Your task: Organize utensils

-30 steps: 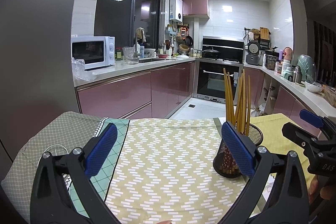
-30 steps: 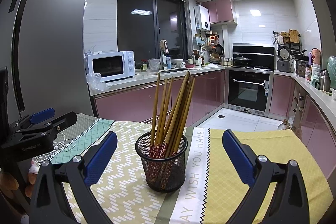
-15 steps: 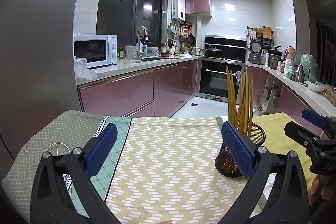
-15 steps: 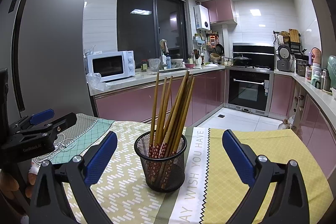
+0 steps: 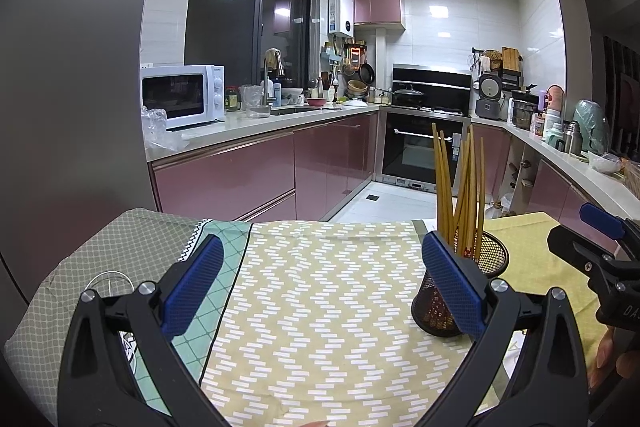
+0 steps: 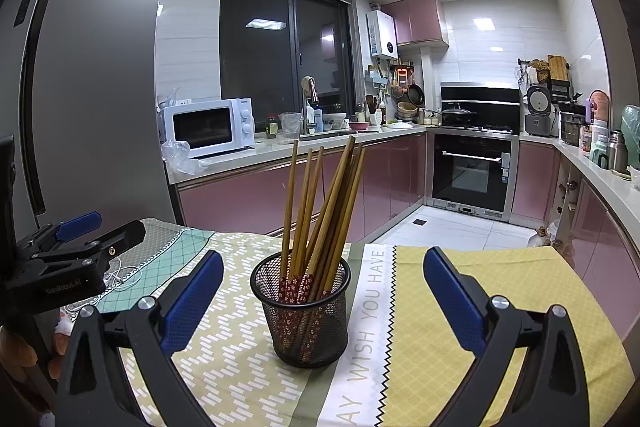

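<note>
A black mesh cup (image 6: 306, 311) stands upright on the cloth-covered table and holds several wooden chopsticks (image 6: 320, 203) that lean apart. My right gripper (image 6: 320, 291) is open and empty, its blue pads on either side of the cup, a little short of it. In the left wrist view the cup (image 5: 486, 267) stands at the right, partly behind my right pad, with the chopsticks (image 5: 460, 183) sticking up. My left gripper (image 5: 320, 287) is open and empty over the patterned cloth, left of the cup.
The table carries a yellow-green patterned cloth (image 5: 328, 299), a teal and grey cloth (image 5: 120, 251) at left and a yellow cloth (image 6: 500, 291) at right. A white cable (image 6: 116, 277) lies at the left. Kitchen counters, a microwave (image 6: 208, 127) and an oven (image 6: 472, 171) stand beyond.
The left wrist view has shifted slightly, so the cup sits a bit further right and lower. The right view is nearly unchanged. Both grippers stay open.
</note>
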The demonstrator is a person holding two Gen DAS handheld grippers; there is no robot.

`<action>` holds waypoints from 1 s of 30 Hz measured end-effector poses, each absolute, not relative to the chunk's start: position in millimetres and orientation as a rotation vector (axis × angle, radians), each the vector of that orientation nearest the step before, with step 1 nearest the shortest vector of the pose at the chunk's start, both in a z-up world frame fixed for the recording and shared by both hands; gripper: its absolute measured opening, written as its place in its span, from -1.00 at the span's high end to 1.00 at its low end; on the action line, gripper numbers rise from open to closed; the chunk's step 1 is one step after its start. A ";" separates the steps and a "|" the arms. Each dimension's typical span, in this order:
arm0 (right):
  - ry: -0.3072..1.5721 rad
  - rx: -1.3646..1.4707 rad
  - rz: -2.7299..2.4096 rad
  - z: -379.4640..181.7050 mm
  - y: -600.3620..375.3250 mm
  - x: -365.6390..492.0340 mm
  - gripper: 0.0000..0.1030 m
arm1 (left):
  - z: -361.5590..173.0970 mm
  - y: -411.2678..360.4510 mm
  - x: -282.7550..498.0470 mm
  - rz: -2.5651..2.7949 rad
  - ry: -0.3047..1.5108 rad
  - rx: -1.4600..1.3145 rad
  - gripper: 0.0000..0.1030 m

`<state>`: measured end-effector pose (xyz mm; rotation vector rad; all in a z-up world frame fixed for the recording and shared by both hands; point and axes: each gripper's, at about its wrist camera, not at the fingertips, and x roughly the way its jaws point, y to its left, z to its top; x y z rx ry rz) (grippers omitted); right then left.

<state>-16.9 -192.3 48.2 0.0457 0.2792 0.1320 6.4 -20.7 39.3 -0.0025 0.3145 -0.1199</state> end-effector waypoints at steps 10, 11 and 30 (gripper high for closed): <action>0.280 0.047 0.129 49.0 -193.6 -16.5 -0.88 | 36.4 -21.4 7.4 -0.115 0.317 0.000 -0.90; 0.279 0.047 0.128 48.8 -193.8 -16.8 -0.88 | 35.5 -21.2 7.6 -0.115 0.319 -0.001 -0.90; 0.277 0.049 0.129 49.2 -194.5 -15.9 -0.88 | 33.5 -20.2 8.7 -0.108 0.319 0.003 -0.90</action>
